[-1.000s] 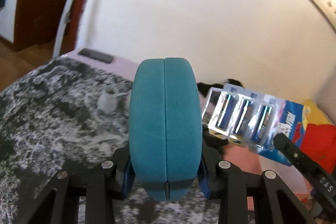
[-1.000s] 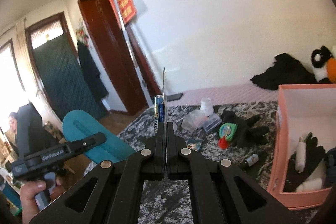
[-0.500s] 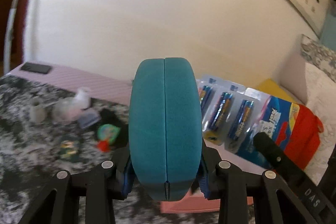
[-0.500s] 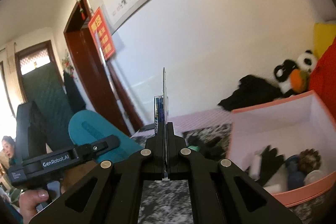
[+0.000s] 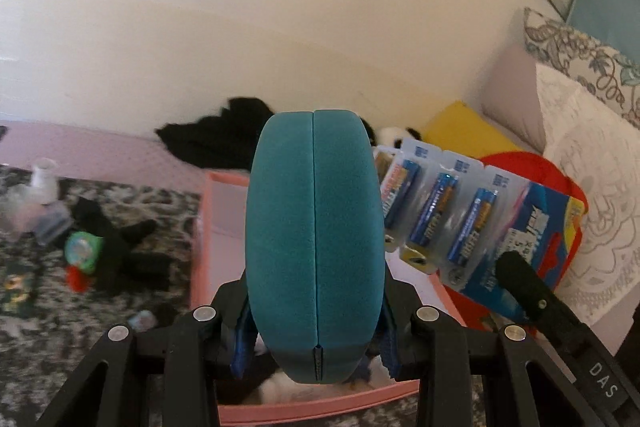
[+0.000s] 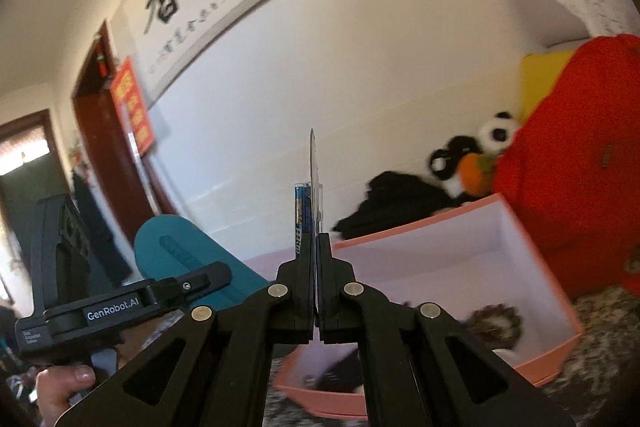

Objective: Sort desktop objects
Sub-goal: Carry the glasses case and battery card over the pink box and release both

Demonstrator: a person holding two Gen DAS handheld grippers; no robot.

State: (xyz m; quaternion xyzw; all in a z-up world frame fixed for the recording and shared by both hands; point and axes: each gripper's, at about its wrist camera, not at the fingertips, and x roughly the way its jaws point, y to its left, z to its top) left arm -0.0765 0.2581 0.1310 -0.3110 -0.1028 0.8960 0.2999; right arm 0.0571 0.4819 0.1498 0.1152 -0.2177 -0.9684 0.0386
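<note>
My left gripper (image 5: pixel 314 323) is shut on a teal zip case (image 5: pixel 314 239), held upright over the pink box (image 5: pixel 208 223). The case also shows in the right wrist view (image 6: pixel 176 255). My right gripper (image 6: pixel 316 291) is shut on a blister pack of batteries (image 6: pixel 306 211), seen edge-on and held above the pink box (image 6: pixel 532 363). The pack's face shows in the left wrist view (image 5: pixel 460 223), to the right of the case. The box holds several small items, mostly hidden.
On the patterned cloth left of the box lie a black glove (image 5: pixel 120 247), a green and red toy (image 5: pixel 82 255), a white bottle (image 5: pixel 44 179) and clear containers. Black clothing (image 6: pixel 396 199), a panda plush (image 6: pixel 480 151) and red and yellow cushions (image 6: pixel 576 163) lie behind the box.
Both grippers have swung to the right with their loads, from over the patterned cloth to over the pink box. Their grips have not changed.
</note>
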